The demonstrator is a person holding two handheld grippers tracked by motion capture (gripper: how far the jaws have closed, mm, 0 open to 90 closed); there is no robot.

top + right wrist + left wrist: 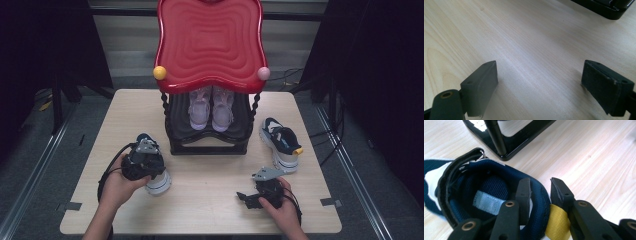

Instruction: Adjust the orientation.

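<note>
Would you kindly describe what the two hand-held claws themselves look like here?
Both are black. The left claw has two matte, blocky fingers on arms with brass-coloured rivets; the right claw has flat rectangular pads. From above, each carries a grey three-cornered plate and trails a black cable. The forearms are bare, with no sleeves in view.

Left gripper (145,162) sits on a navy shoe (156,181), jaws at its heel collar. Right gripper (260,192) lies low on the counter (210,200), nothing at its jaws. Second navy shoe (281,142) beyond it, beside the rack (210,145) holding pink shoes (210,109).
</note>
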